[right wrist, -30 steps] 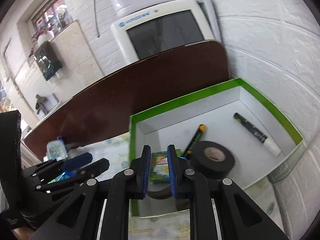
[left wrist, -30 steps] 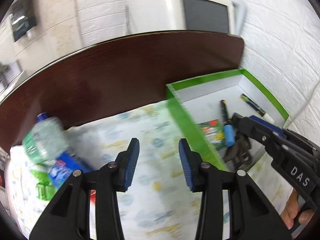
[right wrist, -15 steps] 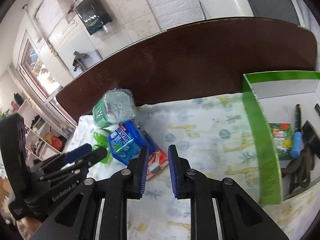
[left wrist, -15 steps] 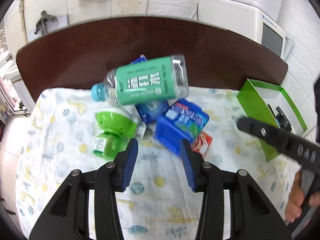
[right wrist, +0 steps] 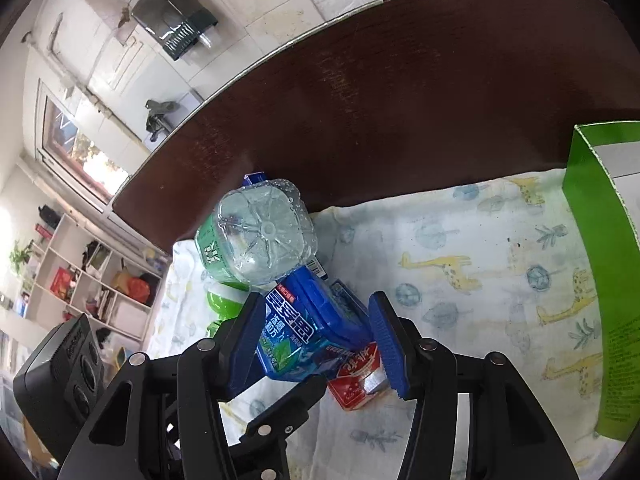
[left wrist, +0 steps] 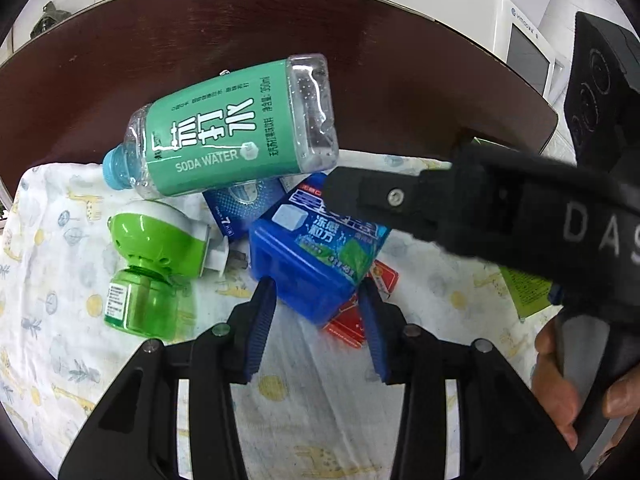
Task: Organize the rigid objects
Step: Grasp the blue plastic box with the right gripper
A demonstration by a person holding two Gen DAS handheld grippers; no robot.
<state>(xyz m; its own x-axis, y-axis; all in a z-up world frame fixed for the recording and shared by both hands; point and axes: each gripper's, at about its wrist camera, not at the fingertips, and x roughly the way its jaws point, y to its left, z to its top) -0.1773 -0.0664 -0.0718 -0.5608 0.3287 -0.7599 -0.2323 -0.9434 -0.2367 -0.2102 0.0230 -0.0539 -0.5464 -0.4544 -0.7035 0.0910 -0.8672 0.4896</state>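
Both grippers angle down at the pile — right gripper (right wrist: 320,344) jaws opening around the blue mint box (right wrist: 304,332), left gripper (left wrist: 316,324) spread, not touching it.

Worktop (right wrist: 400,100): dark brown, curved far edge, bare beyond the cloth. A white cloth (left wrist: 320,400) printed with giraffes and leaves covers the part nearest the tool.

On the cloth, ahead of the left tool (left wrist: 316,320): green bottle-shaped device (left wrist: 148,272) lying on its side, ahead-left; small red box (left wrist: 352,320) flat, just ahead-right.

Right of the right tool (right wrist: 320,344): green box (right wrist: 600,272) standing on the cloth.
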